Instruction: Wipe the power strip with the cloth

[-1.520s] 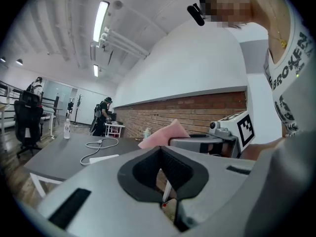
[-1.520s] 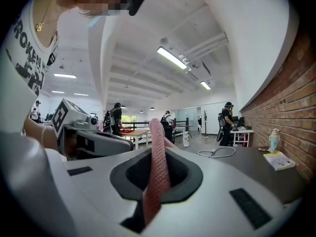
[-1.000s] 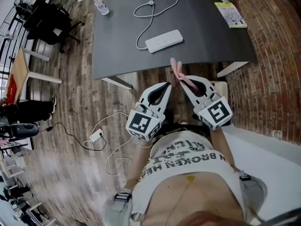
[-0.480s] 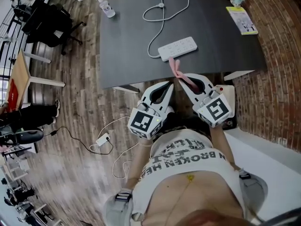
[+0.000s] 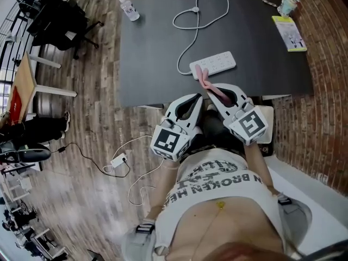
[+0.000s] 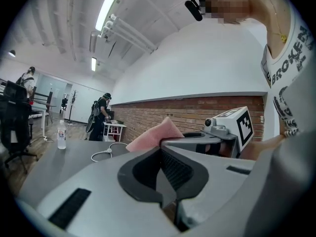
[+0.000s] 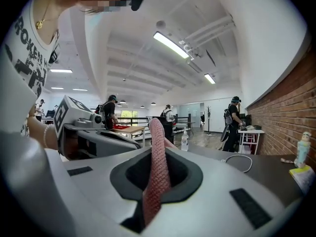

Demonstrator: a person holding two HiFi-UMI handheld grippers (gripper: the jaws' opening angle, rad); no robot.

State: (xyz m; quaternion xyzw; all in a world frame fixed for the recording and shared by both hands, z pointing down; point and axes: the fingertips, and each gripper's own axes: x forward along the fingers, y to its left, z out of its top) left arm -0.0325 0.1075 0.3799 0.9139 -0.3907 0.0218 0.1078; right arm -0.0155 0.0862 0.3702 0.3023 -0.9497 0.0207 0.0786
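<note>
Right tool [image 5: 216,93] clamps the one pink cloth [image 5: 206,79]; left tool [image 5: 197,98] clenched empty; one power strip [image 5: 214,64] ahead.

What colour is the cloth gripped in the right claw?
The cloth is pink, shown best in the right gripper view.

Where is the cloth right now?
In the head view, right of centre, the cloth is clamped in the right gripper, its free end by the power strip on the table.

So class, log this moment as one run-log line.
left tongs: shut, empty | right tongs: shut on cloth | power strip: on table
</note>
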